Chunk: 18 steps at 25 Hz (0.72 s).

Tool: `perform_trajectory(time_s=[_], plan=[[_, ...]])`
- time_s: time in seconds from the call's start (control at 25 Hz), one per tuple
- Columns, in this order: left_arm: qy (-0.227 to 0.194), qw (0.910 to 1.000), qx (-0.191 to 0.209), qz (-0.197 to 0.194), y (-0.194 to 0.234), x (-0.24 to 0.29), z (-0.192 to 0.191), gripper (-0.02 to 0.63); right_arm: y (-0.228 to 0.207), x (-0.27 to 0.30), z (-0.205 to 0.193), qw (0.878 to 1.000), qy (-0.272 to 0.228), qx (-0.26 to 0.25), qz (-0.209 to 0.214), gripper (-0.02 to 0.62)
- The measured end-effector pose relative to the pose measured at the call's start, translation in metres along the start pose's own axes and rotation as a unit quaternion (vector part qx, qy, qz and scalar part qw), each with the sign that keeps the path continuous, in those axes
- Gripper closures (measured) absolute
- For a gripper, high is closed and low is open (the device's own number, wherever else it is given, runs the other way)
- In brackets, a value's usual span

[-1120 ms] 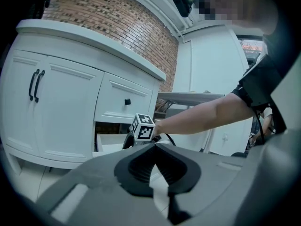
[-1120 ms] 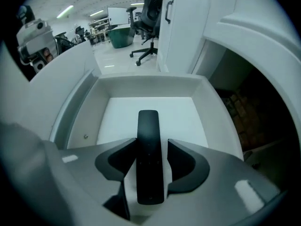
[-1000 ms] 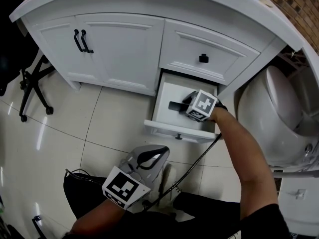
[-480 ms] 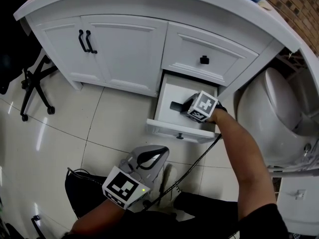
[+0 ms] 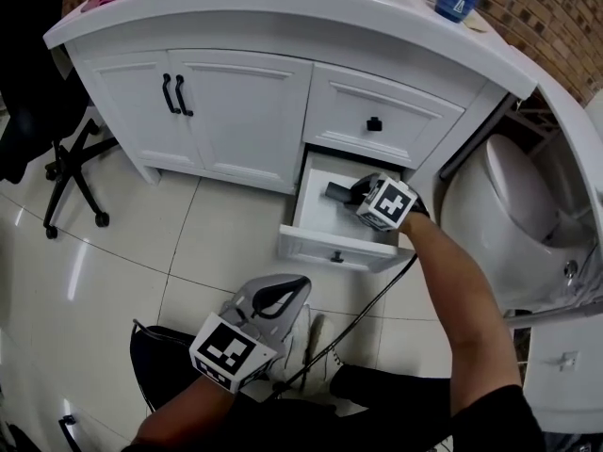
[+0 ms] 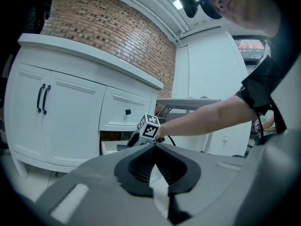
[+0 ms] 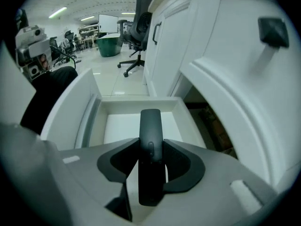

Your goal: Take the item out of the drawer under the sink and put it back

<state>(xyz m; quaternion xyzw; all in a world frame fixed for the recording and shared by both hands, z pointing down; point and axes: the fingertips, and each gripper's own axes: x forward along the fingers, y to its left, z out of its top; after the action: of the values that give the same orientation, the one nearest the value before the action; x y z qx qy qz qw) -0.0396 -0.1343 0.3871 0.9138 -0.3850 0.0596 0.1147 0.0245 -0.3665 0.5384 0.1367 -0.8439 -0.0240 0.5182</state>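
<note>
The right tool (image 7: 151, 147) is reaching into the open drawer (image 5: 334, 249) below the sink cabinet (image 5: 226, 102) and is clenching a black remote (image 7: 150, 126). In the right gripper view its two dark pads are pressing against the long sides of the remote near its middle, so the jaws are standing fairly wide, held apart by the remote's width. The remote is lying lengthwise between them, its far end pointing toward the back of the drawer and its near end reaching back toward the camera. It is sitting over the drawer's white bottom, inside the side walls; whether it is touching the bottom or hanging just above it I cannot tell. In the head view the remote is sticking out to the left of the marker cube, over the middle of the drawer.

The left tool (image 5: 287, 292) is hanging low over the tiled floor (image 5: 122, 252), well apart from the drawer and in front of it. In the left gripper view its pads are meeting at the tips with nothing between them, so it is closed and empty, and it is pointing toward the cabinet and the person's right arm.

The smaller drawer (image 5: 377, 116) above the open one is sitting closed
</note>
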Motion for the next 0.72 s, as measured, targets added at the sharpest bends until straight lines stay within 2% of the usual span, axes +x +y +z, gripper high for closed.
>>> perform_trajectory(time_s=[0.12,0.24,0.4,0.52,0.72], plan=[[-0.011,0.9999,0.000,0.002,-0.004,-0.007,0.008,0.600,0.000,-0.033,0.015,0.999,-0.018,-0.017,-0.041,0.431],[-0.019,0.9998,-0.005,0.002,-0.010,-0.014,0.015,0.600,0.005,-0.064,0.028,0.996,-0.041,-0.012,-0.077,0.431],[-0.031,0.9995,-0.002,-0.005,-0.022,-0.026,0.021,0.600,0.032,-0.112,0.042,0.989,-0.098,0.003,-0.106,0.430],[-0.038,0.9993,-0.001,-0.006,-0.028,-0.035,0.022,0.600,0.058,-0.148,0.052,0.981,-0.155,0.025,-0.117,0.430],[-0.032,0.9994,0.003,-0.014,-0.041,-0.039,0.015,0.600,0.115,-0.194,0.060,0.959,-0.253,0.078,-0.103,0.430]])
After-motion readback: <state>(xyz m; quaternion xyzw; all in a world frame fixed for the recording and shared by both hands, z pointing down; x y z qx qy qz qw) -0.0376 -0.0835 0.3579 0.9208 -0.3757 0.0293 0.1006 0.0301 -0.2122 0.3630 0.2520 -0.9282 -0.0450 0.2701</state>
